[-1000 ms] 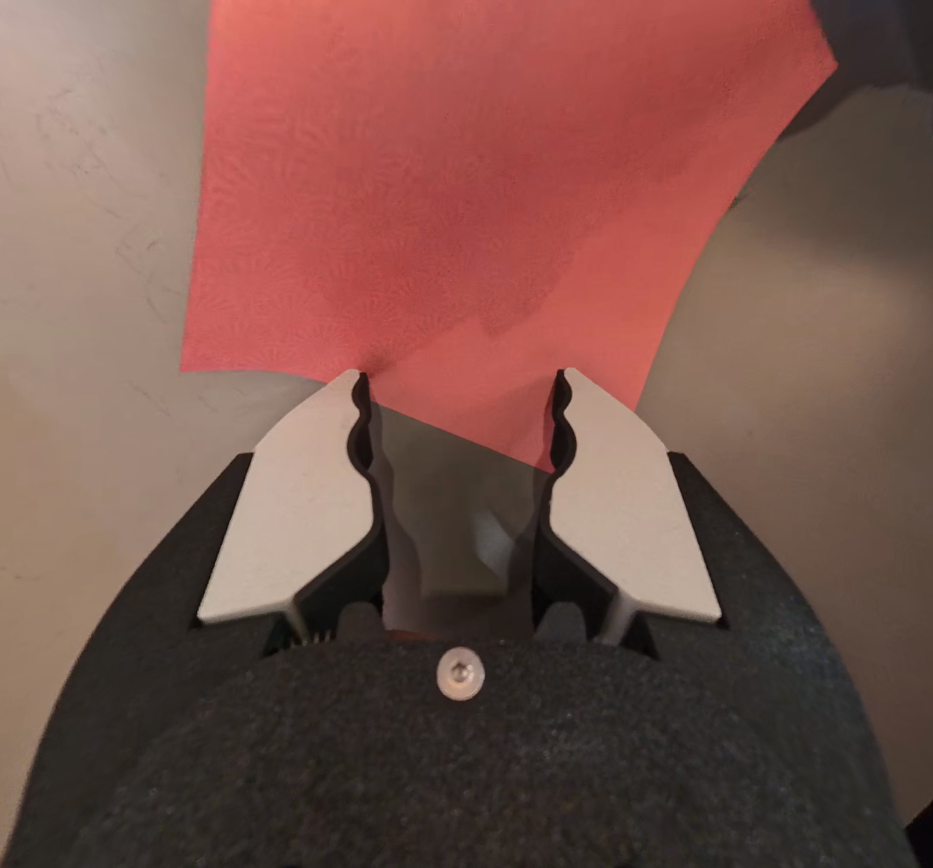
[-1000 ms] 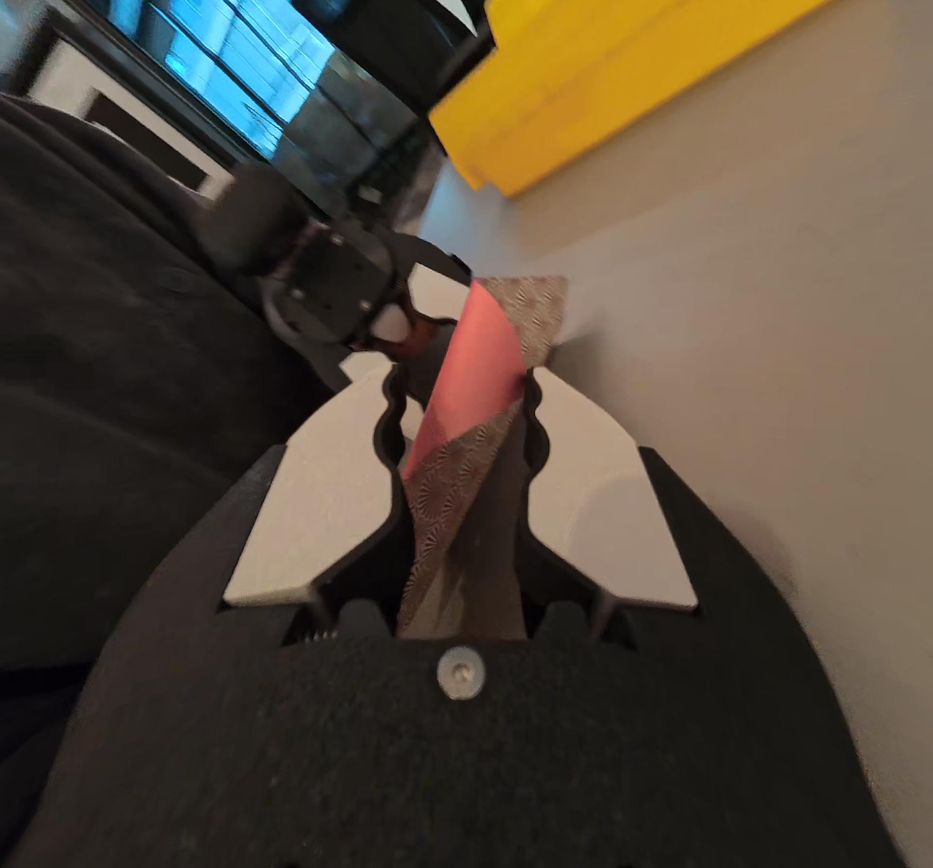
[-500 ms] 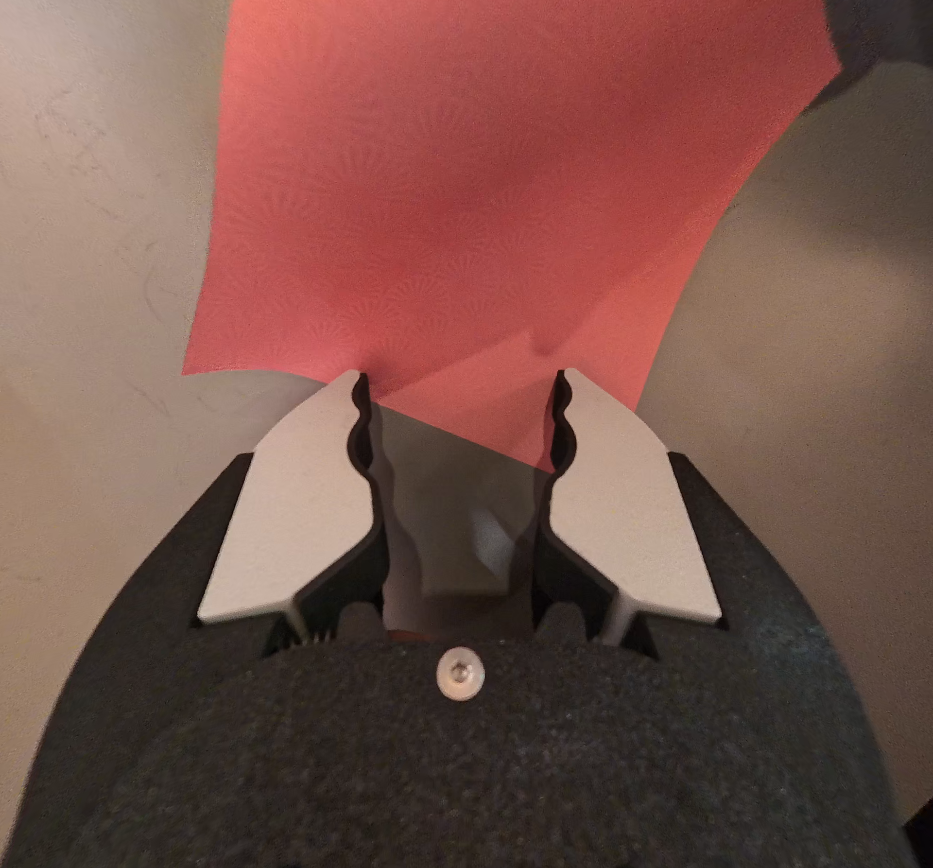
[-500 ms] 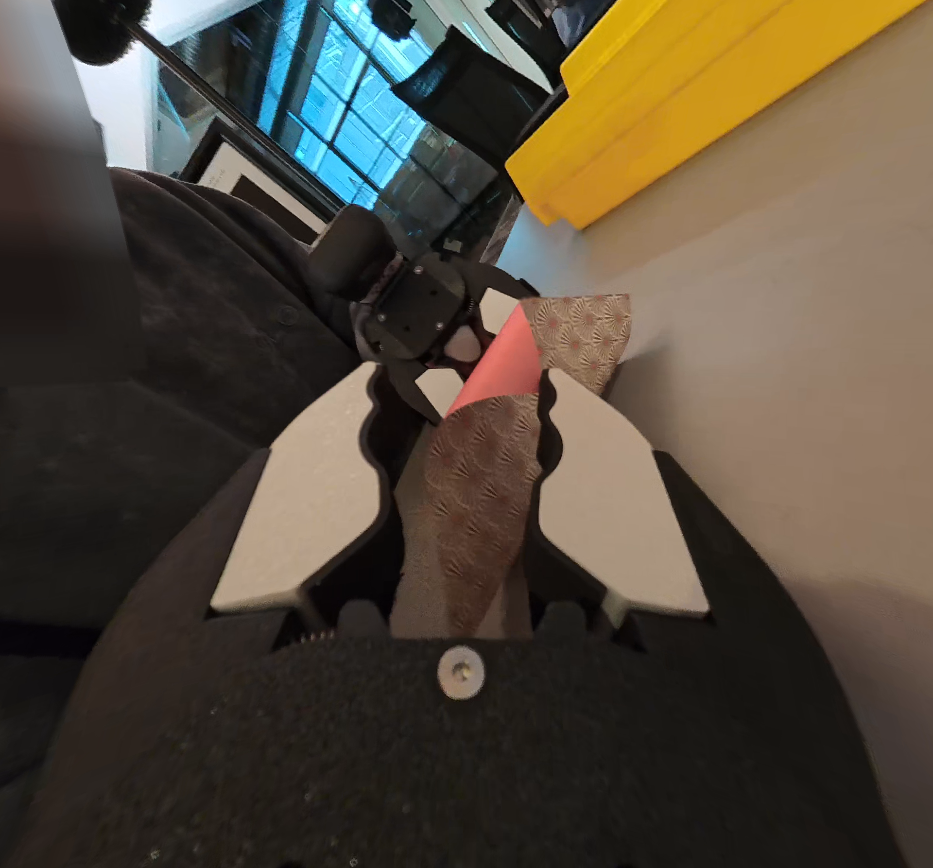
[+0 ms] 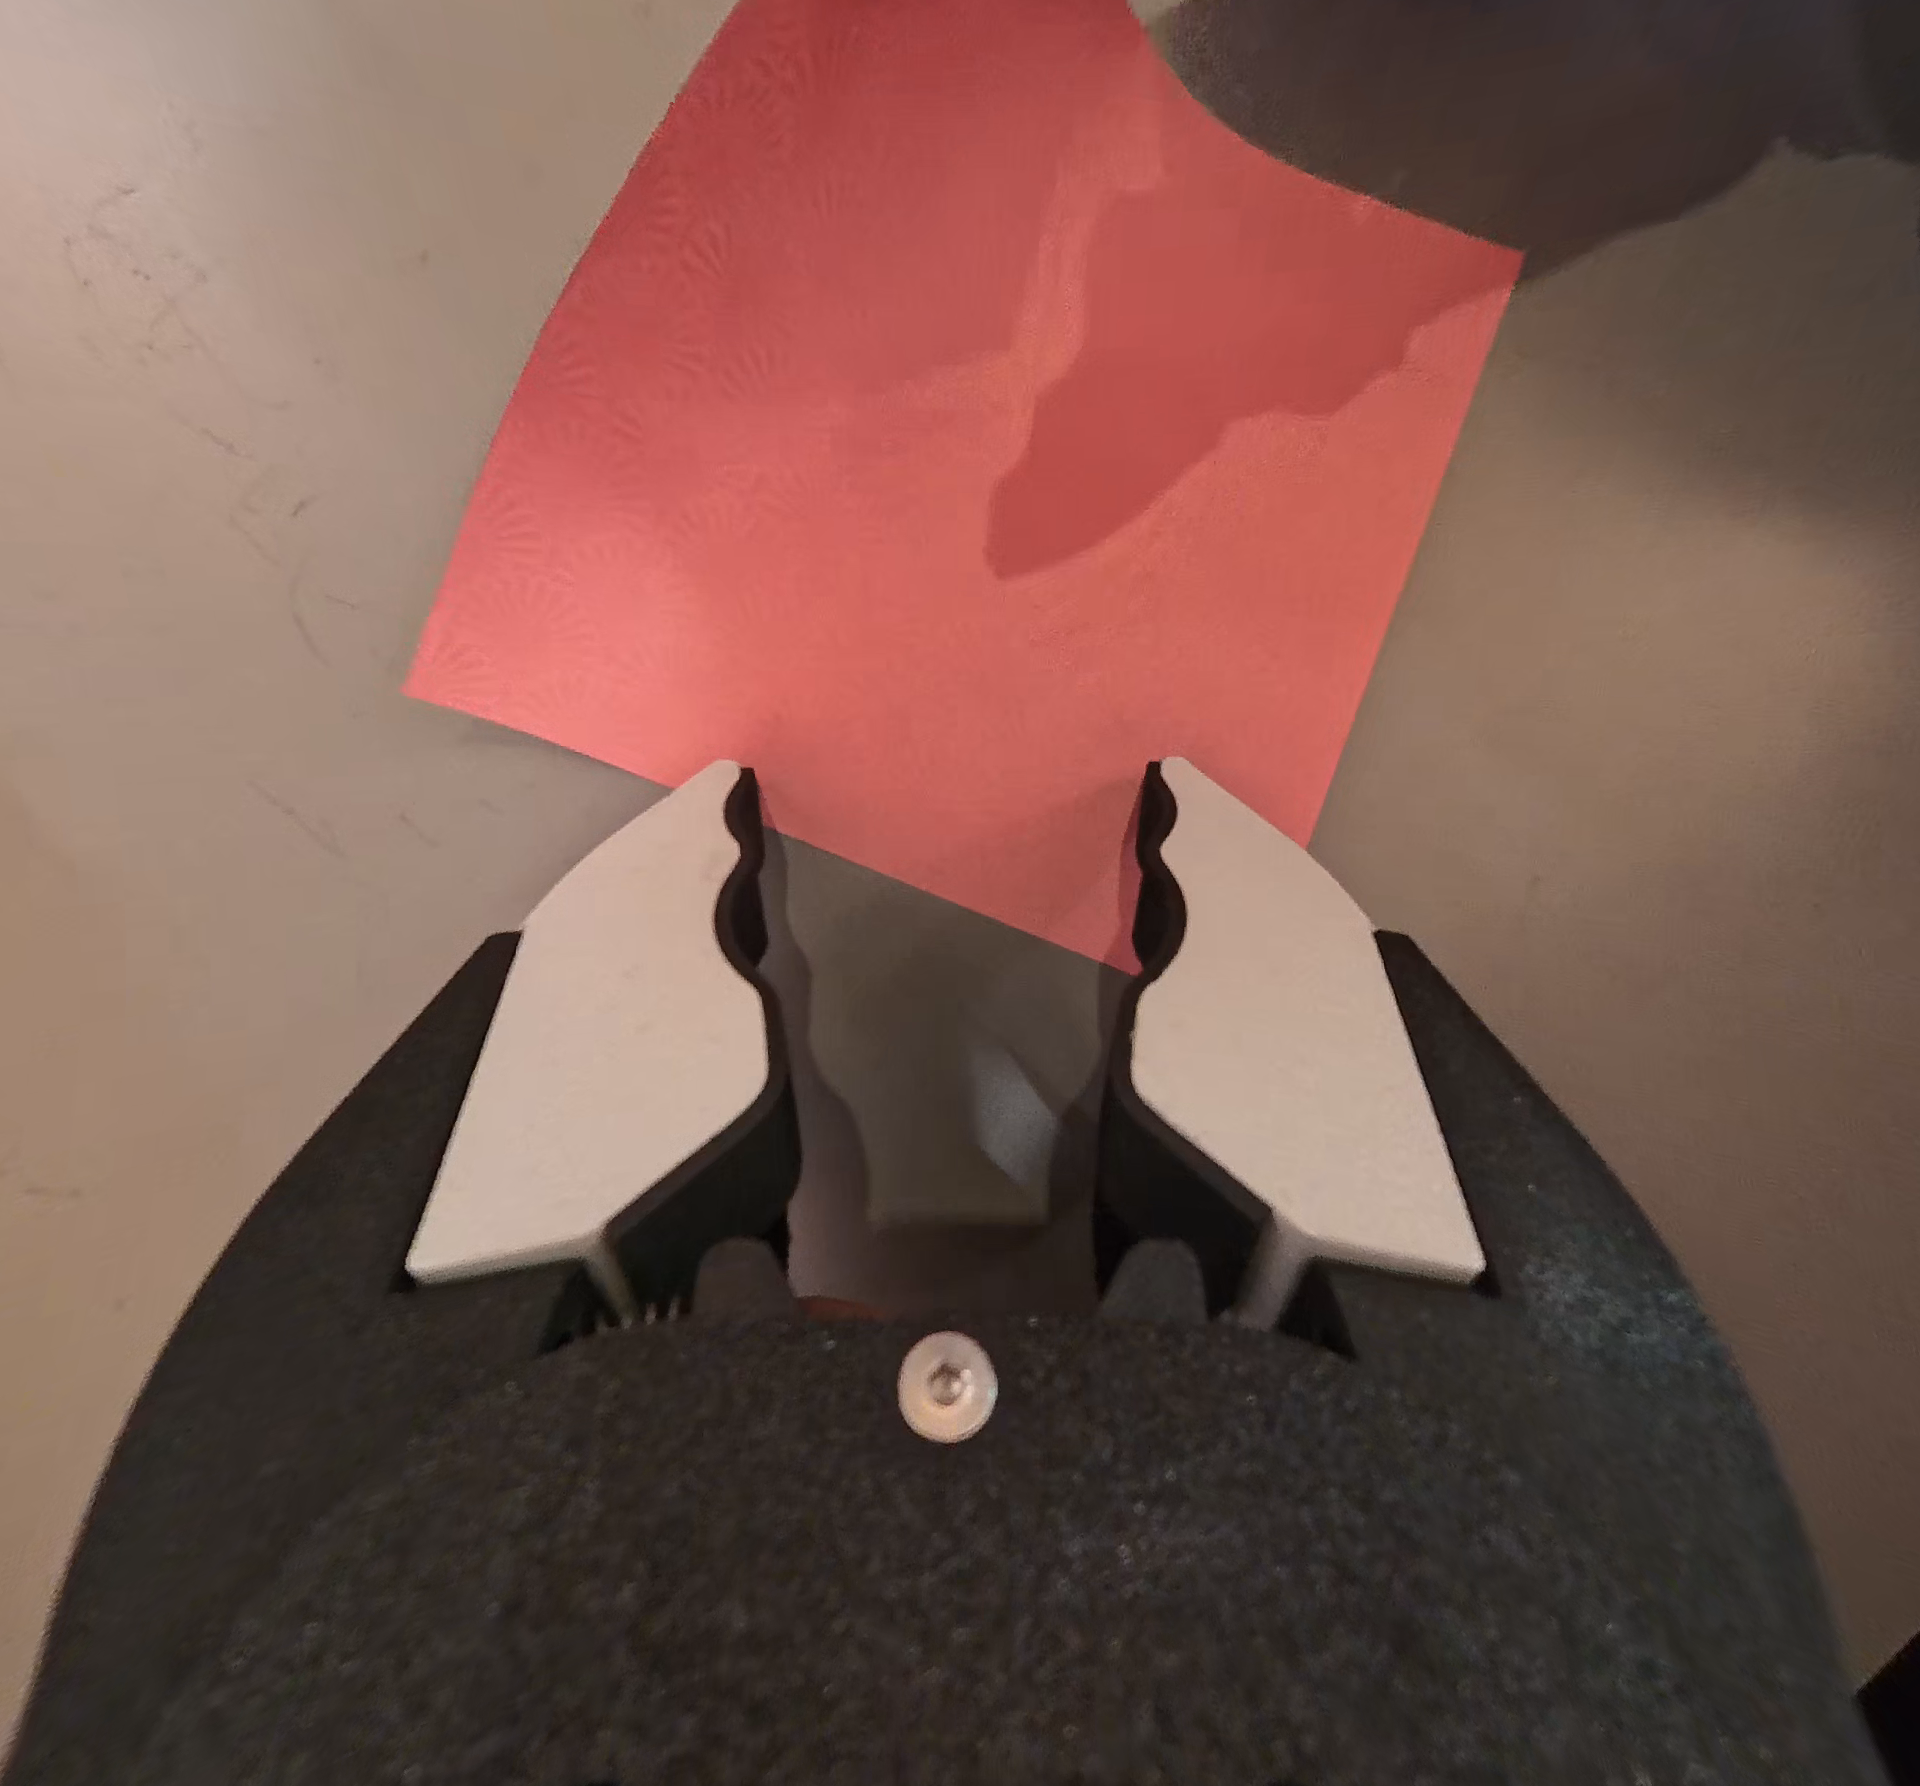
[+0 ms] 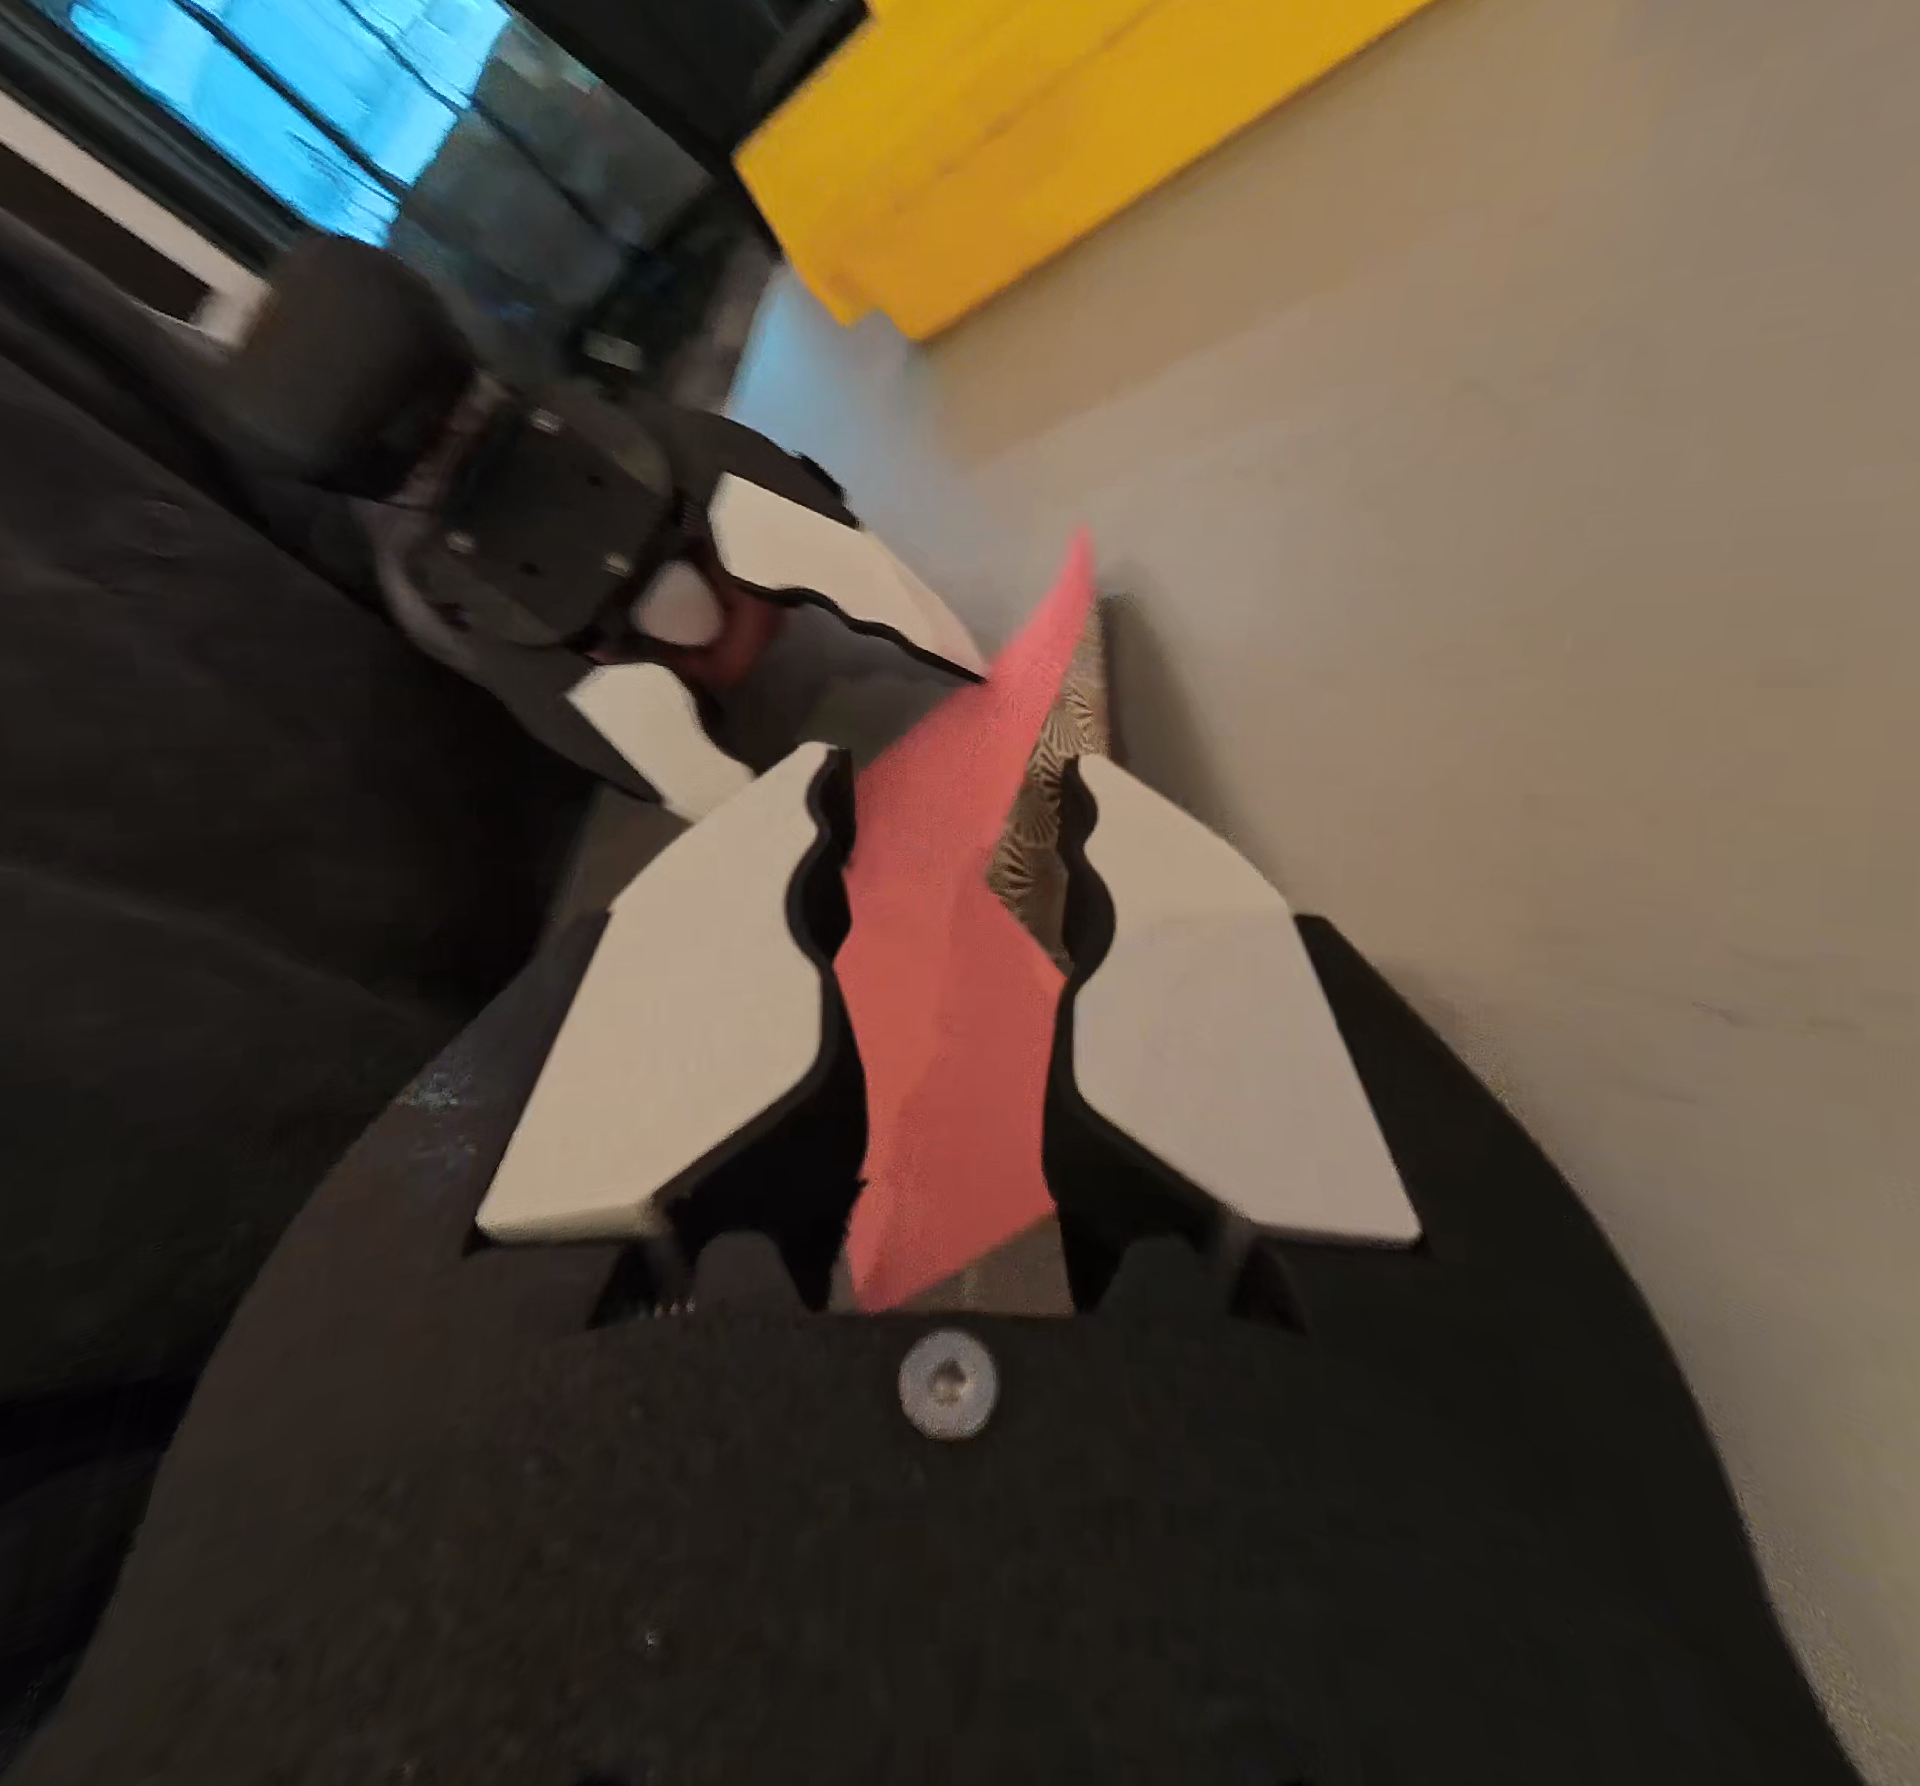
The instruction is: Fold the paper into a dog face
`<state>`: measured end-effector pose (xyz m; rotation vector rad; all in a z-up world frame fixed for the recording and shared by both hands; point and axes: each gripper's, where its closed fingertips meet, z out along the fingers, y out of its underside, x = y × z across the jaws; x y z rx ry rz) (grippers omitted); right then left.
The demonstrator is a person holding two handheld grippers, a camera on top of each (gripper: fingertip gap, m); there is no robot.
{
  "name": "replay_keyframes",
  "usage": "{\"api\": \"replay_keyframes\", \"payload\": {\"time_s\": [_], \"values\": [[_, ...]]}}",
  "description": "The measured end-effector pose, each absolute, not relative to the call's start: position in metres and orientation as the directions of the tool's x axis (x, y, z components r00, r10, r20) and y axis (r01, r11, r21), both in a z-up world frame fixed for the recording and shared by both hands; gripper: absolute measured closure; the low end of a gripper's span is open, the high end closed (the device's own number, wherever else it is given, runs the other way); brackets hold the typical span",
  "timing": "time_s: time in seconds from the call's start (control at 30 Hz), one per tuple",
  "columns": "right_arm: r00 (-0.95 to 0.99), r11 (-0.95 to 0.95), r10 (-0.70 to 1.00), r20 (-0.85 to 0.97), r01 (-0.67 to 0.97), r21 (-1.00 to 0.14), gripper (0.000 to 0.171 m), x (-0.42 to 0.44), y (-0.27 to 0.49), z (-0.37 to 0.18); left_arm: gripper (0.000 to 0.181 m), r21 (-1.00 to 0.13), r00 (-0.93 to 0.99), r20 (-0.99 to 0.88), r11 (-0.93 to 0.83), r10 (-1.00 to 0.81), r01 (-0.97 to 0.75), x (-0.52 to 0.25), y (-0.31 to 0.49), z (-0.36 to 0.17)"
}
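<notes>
The left gripper (image 5: 943, 780) is seen with jaws spread at the near edge of the coral paper (image 5: 935, 406), which is laid on the table (image 5: 208, 386), one corner aimed at its right finger. The right gripper (image 6: 956, 780) is likewise spread, the paper (image 6: 940, 988) running lengthwise between its fingers.

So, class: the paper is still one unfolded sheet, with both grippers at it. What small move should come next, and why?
Probably bring the right gripper across to lay the corner it straddles onto the opposite corner. The paper shows no crease, one edge lies between the left gripper's open jaws, and the sheet rises off the table here.
</notes>
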<state>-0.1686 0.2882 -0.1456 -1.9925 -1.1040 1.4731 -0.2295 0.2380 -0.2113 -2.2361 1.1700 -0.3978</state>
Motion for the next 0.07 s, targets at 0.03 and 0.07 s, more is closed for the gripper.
{"api": "replay_keyframes", "payload": {"time_s": [0.03,0.07], "values": [[0.17,-0.562,0.823,-0.542,0.38,-0.735,0.135,-0.1645,0.2921,-0.152,0.112,-0.616,0.571,-0.004,-0.448,-0.821,-0.648,-0.2294,0.238,-0.2113],[0.209,-0.533,0.845,-0.493,0.413,-0.738,0.135,-0.1603,0.2953,-0.1576,0.112,-0.618,0.572,-0.003,-0.448,-0.821,-0.647,-0.2295,0.238,-0.2113]]}}
